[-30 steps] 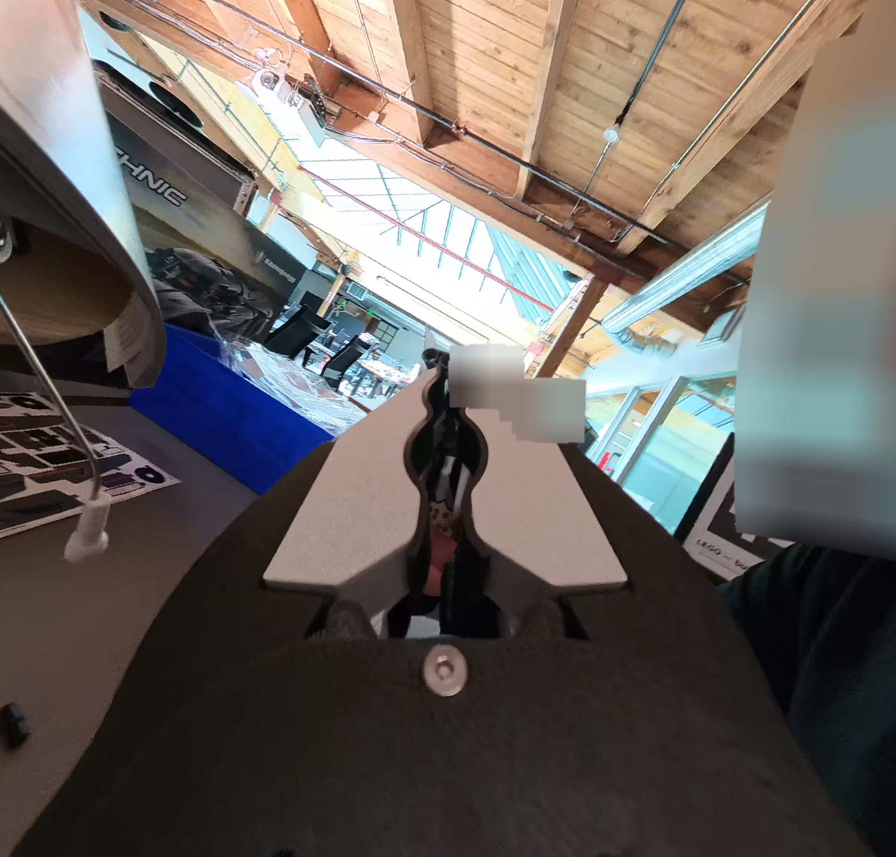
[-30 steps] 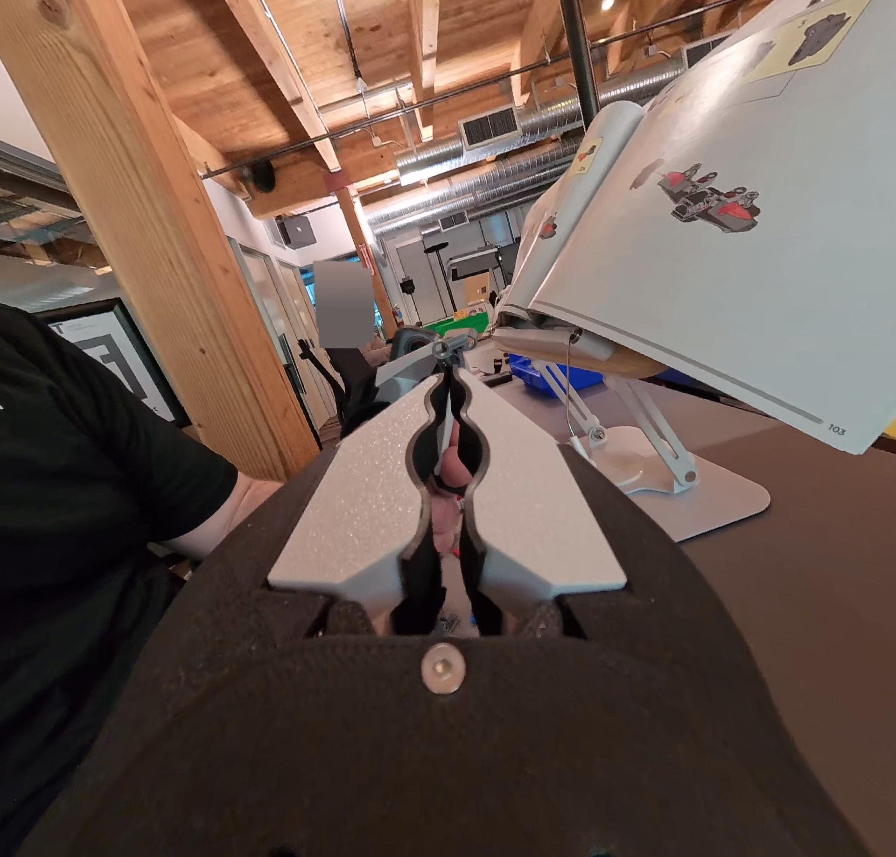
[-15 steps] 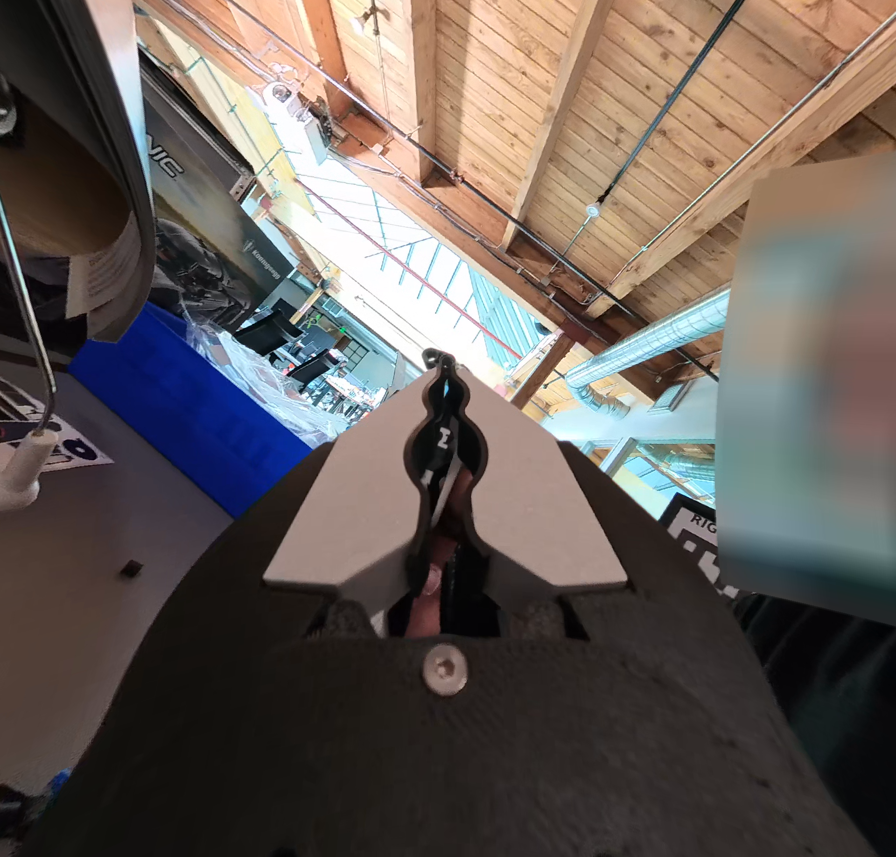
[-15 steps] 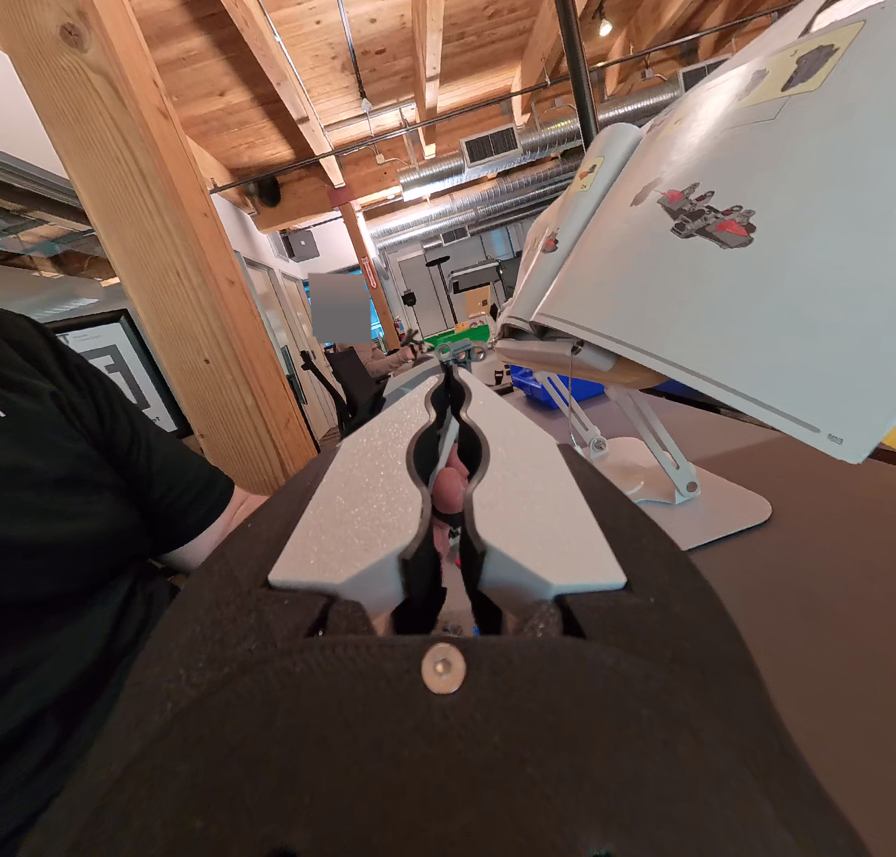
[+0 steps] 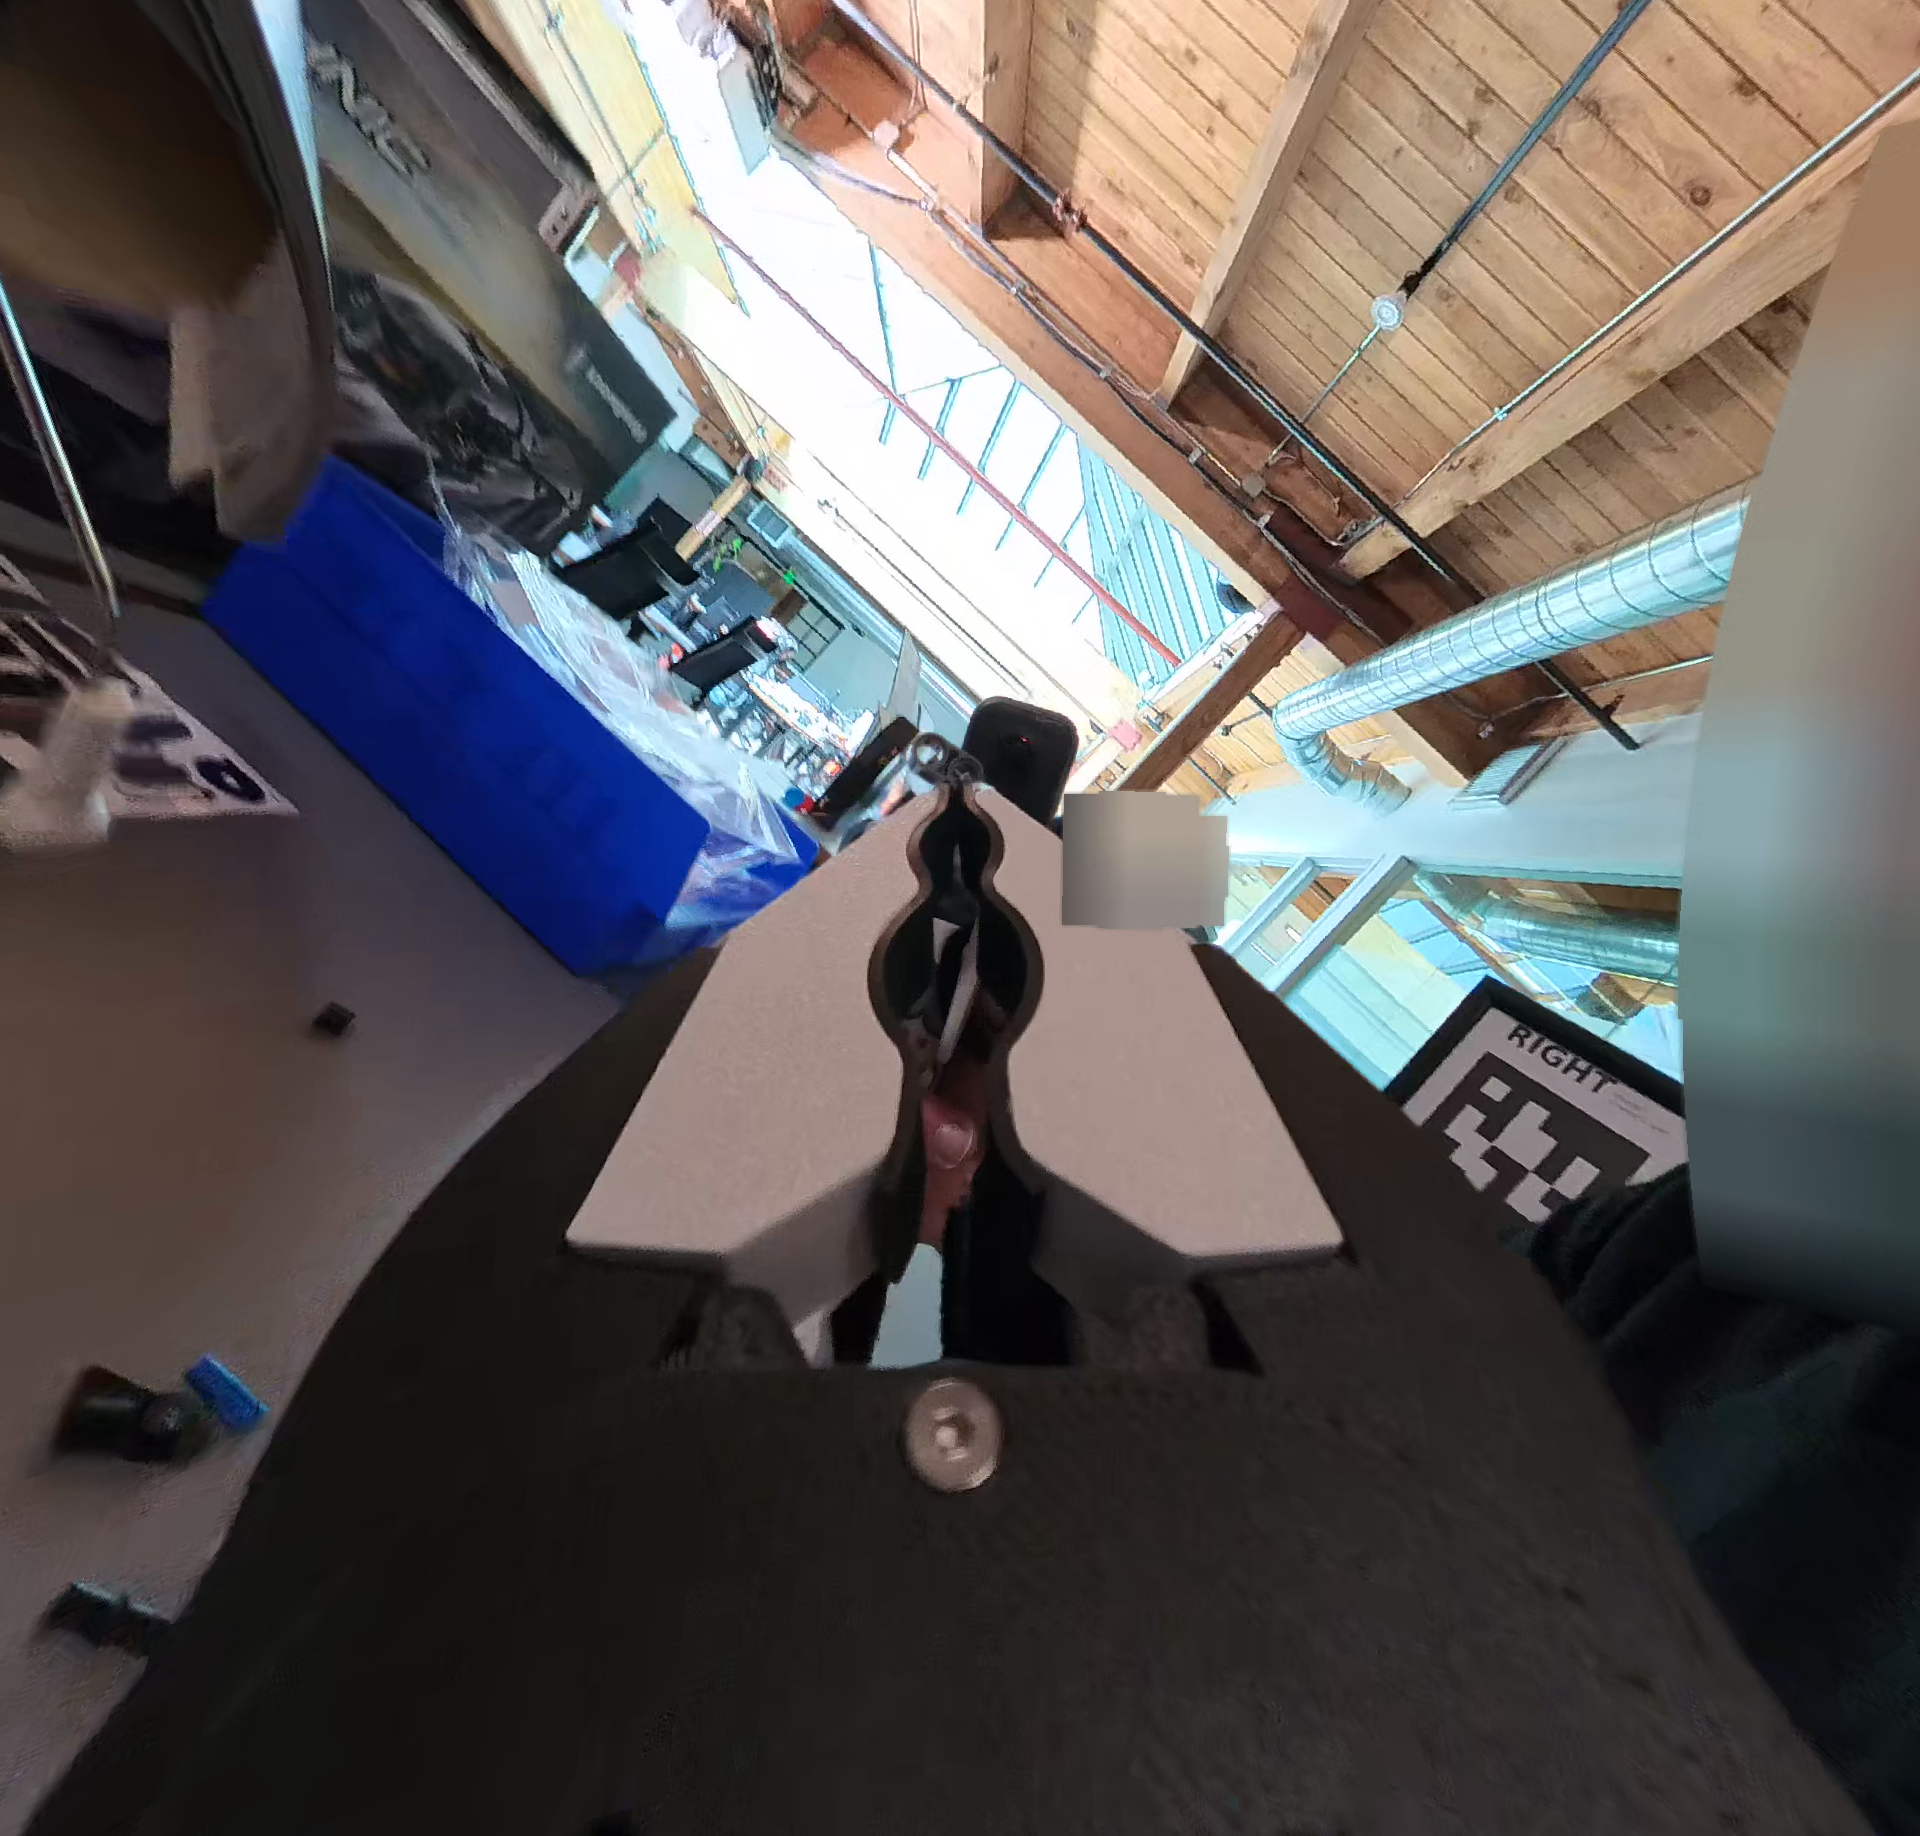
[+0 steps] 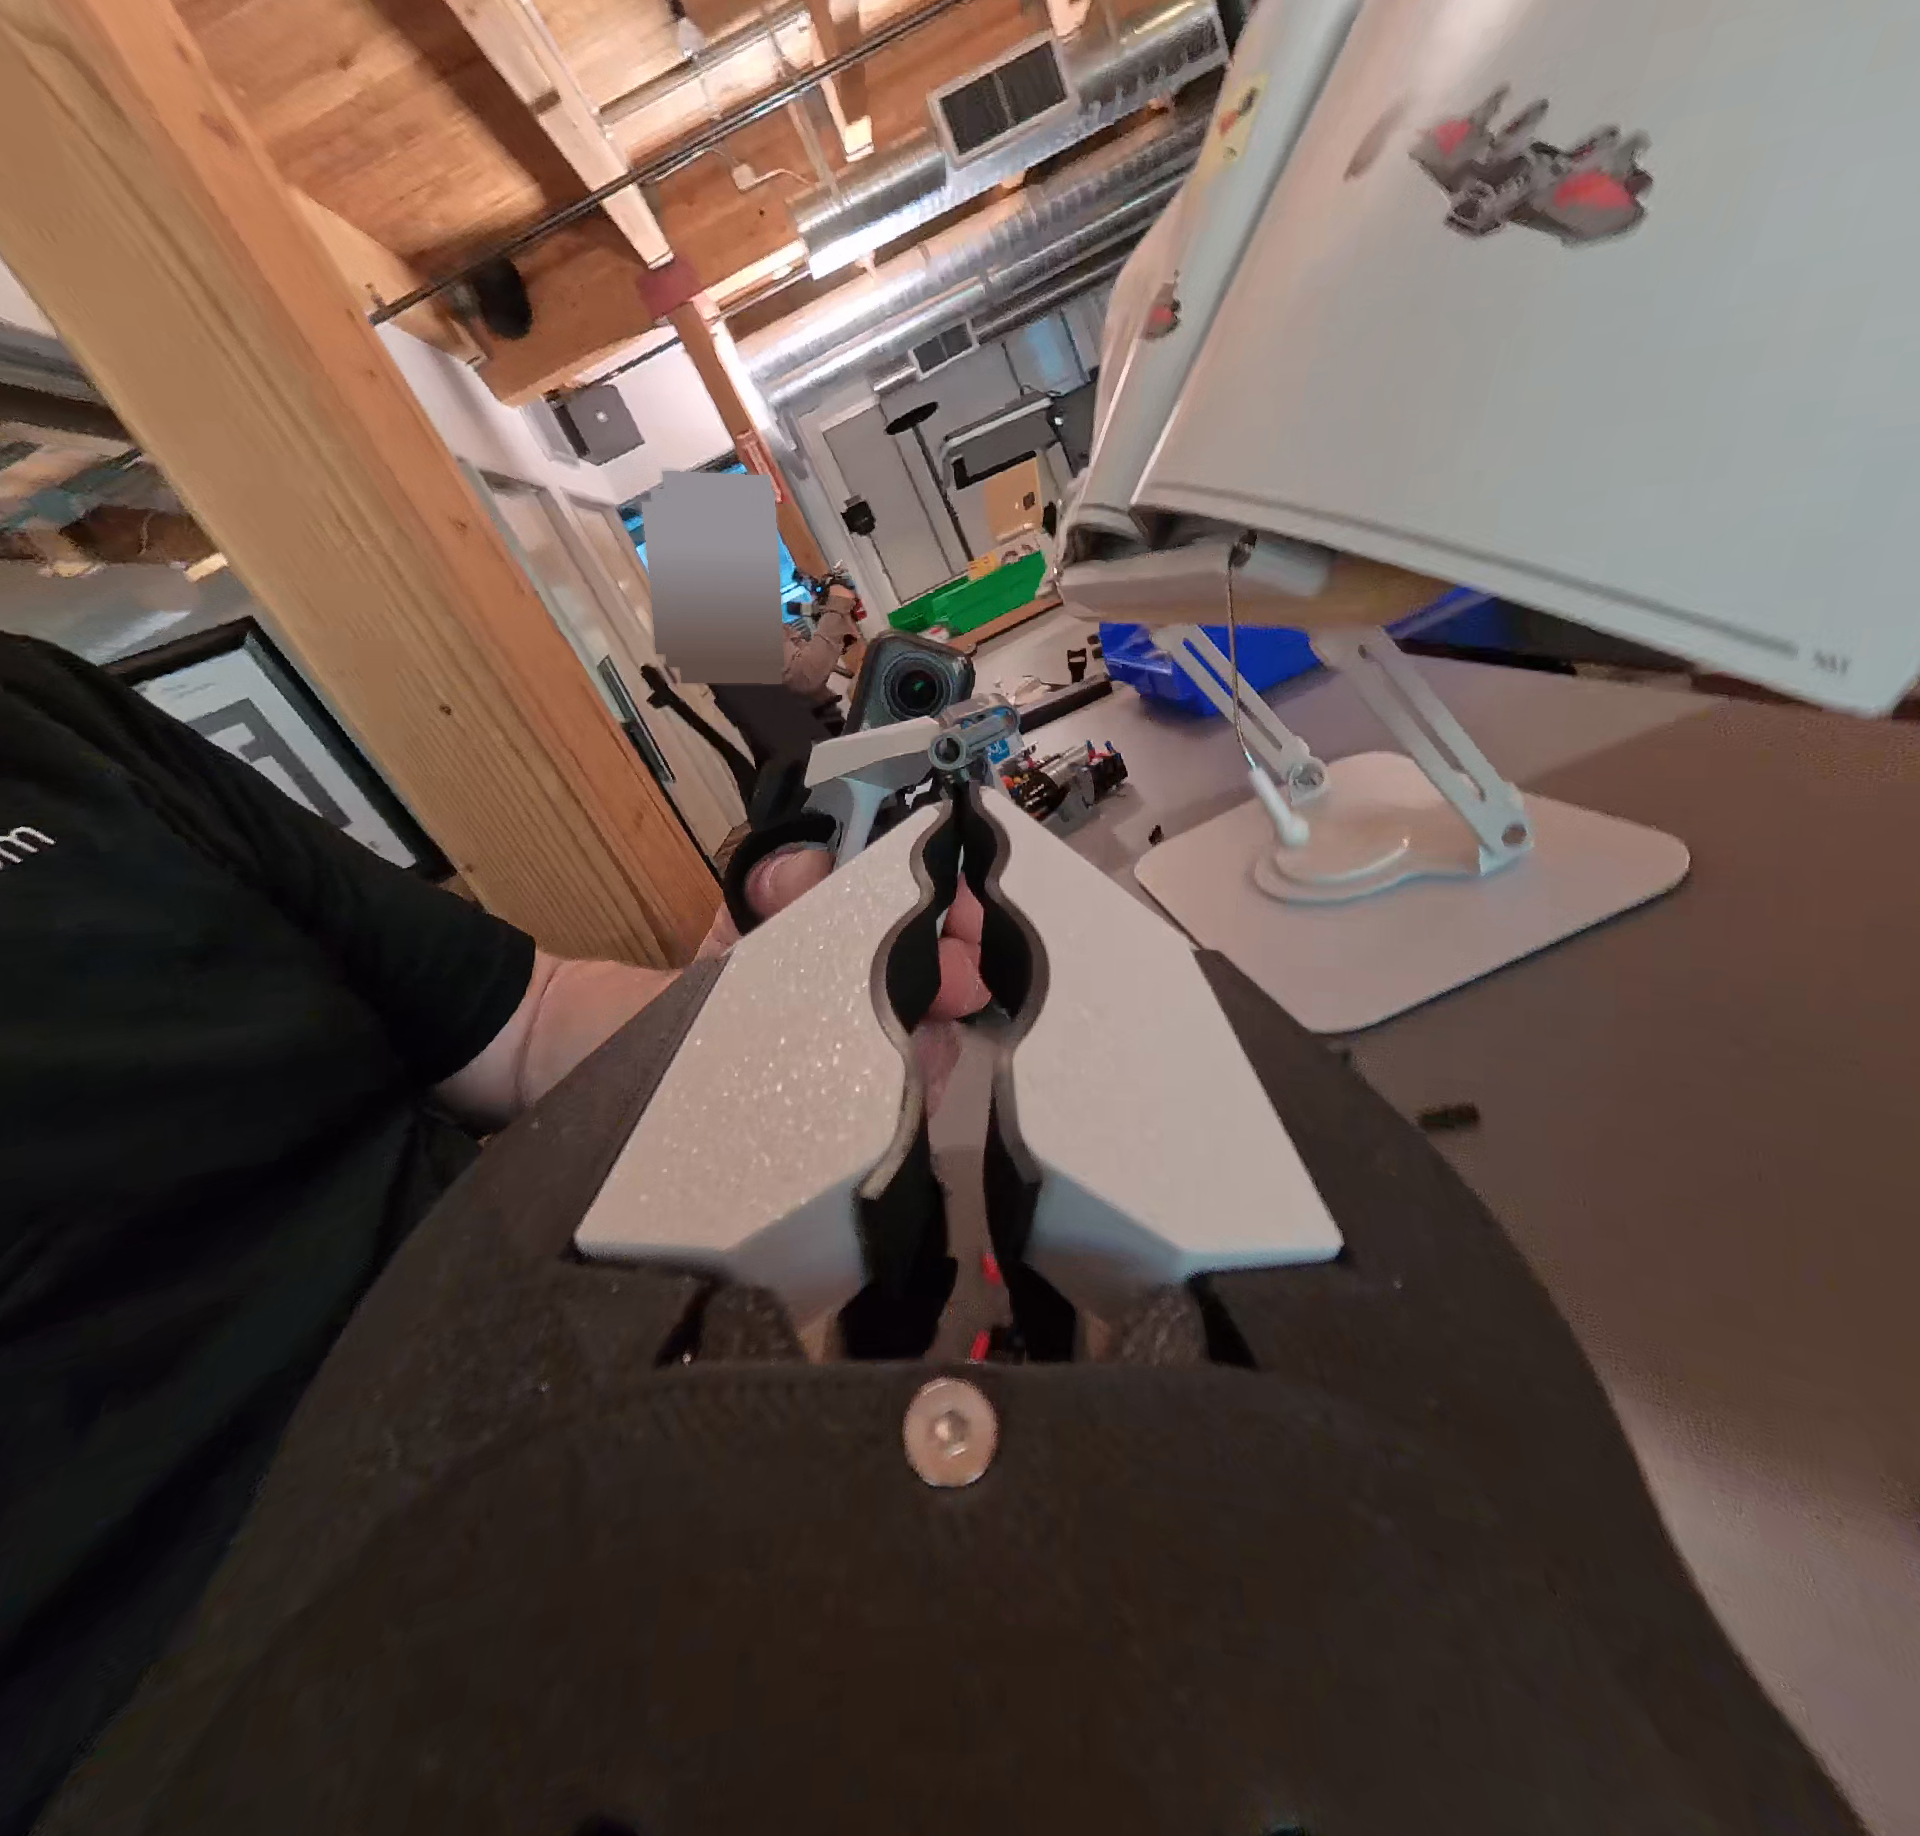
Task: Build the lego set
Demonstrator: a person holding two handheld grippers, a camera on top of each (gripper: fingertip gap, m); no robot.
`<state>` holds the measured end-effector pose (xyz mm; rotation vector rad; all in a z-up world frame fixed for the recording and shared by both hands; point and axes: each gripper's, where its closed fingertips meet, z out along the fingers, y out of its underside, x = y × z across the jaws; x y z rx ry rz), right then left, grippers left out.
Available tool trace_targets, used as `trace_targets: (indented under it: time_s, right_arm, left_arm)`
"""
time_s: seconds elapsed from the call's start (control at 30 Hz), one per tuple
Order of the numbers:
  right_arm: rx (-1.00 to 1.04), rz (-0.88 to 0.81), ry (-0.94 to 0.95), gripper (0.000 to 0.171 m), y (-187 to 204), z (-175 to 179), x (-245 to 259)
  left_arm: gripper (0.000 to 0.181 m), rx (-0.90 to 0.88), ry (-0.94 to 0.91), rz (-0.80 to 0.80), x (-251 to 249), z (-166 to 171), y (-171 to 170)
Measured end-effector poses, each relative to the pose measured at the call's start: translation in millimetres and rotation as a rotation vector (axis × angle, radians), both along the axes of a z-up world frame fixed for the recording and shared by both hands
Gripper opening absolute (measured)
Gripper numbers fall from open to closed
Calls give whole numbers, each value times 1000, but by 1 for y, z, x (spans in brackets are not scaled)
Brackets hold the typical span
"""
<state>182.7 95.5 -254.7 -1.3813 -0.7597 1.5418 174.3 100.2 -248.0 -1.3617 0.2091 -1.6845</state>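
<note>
Grey and small, a lego connector piece (image 6: 975, 744) sits at the very tip of the right claw (image 6: 964, 799), whose jaws are pressed together on its lower end, so that the piece stands just beyond the fingertips and in front of the other gripper's camera. The left claw (image 5: 954, 799) is likewise closed, with a small grey ringed lego part (image 5: 940, 756) pinched at its tip; whether the two claws grip one shared sub-assembly or separate pieces cannot be told. Both claws are raised off the counter (image 6: 1714, 1111) and face each other. Taking the instruction booklet (image 6: 1507, 332) on its white stand (image 6: 1434, 893) as landmark: the held piece is to the left of the stand's base and nearer the camera; a cluster of lego parts (image 6: 1070, 778) lies on the counter left of the base, behind the claw tip; blue bins (image 6: 1195, 659) stand behind it. Judged from these loose parts and the open booklet, the build is part-way, with a joining step in hand and much assembly remaining.
</note>
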Motion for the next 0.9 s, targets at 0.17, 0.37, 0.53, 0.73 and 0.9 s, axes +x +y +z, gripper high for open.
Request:
trace_targets:
  time_s: [0.17,0.37,0.53,0.73,0.9]
  right_arm:
    - [-77,-73,-41,0,-20,-24,27]
    - [-163,-139,-204,0,-49,-66,59]
    - [-243,-152,-303,0,-56,-100,70]
    - [-231,-145,-396,0,-58,-111,67]
    - [-244,-125,-485,0,-62,-126,67]
  left_arm:
    - [0,-99,24,-91,29,-27,-18]
    - [0,-191,227,-232,68,-72,-47]
    - [0,-217,434,-300,81,-106,-54]
    - [0,-223,532,-325,79,-120,-55]
    - [0,-128,763,-327,72,-143,-57]
